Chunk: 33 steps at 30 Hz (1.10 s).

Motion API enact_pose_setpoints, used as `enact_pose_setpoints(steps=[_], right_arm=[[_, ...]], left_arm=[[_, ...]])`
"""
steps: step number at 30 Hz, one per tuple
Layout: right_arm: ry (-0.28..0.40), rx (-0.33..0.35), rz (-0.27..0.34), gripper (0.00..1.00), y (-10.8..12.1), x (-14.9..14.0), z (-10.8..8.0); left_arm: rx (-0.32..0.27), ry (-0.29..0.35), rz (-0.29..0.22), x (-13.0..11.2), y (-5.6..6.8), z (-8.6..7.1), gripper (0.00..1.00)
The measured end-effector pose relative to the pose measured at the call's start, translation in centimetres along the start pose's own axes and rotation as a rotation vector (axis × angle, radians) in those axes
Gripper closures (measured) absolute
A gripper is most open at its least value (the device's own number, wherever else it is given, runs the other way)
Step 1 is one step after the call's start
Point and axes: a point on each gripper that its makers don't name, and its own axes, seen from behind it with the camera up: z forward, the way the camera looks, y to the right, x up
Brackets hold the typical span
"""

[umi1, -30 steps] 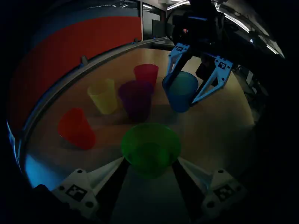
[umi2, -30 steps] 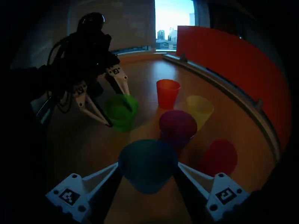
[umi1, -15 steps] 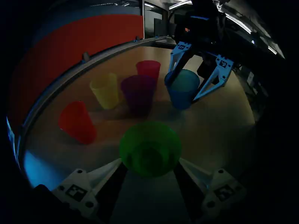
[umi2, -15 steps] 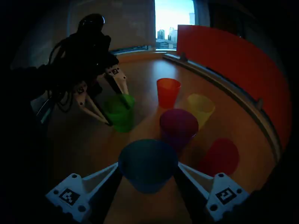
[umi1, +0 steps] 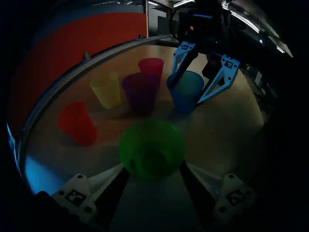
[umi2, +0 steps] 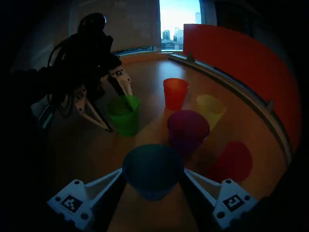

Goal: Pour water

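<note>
My left gripper (umi1: 151,170) is shut on a green cup (umi1: 151,148), held upright with its mouth open toward the camera. Across the table my right gripper (umi1: 188,91) is shut on a blue cup (umi1: 185,91). In the right gripper view the blue cup (umi2: 153,170) sits between my right gripper's (umi2: 153,176) fingers, and farther off the left gripper (umi2: 114,116) holds the green cup (umi2: 123,114). Between them stand a purple cup (umi1: 140,91) (umi2: 187,129), a yellow cup (umi1: 106,89) (umi2: 210,108), a dark red cup (umi1: 151,67) (umi2: 234,160) and an orange-red cup (umi1: 77,121) (umi2: 175,92).
The cups stand on a wooden table (umi1: 224,123) (umi2: 89,154). A red panel (umi1: 65,42) (umi2: 247,65) behind a metal rail (umi1: 69,77) runs along one long side. A bright window (umi2: 179,19) lies at the far end. The room is dim.
The green cup has risen a little and shifted left in the left gripper view. In the right gripper view the standing cups have slid slightly right; both grips are unchanged.
</note>
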Motion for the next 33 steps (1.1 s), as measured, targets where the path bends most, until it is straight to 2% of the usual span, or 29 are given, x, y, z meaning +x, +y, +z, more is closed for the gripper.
enact_pose_setpoints(steps=[11, 22, 29, 33], right_arm=[[0.005, 0.000, 0.015, 0.10, -0.1, -0.6, -0.2], [-0.003, -0.018, 0.021, 0.09, -0.1, -1.8, -0.6], [-0.016, -0.034, 0.024, 0.02, -0.1, -2.7, -1.0], [-0.015, -0.041, 0.042, 0.01, -0.3, -3.4, -1.5]], left_arm=[[0.003, 0.007, -0.031, -0.4, 0.1, -0.5, 0.15], [0.014, 0.002, -0.033, -1.0, 0.4, -1.0, 0.14], [0.024, -0.002, -0.040, -1.3, 0.5, -1.4, 0.13], [0.039, -0.001, -0.047, -1.6, 0.3, -1.9, 0.13]])
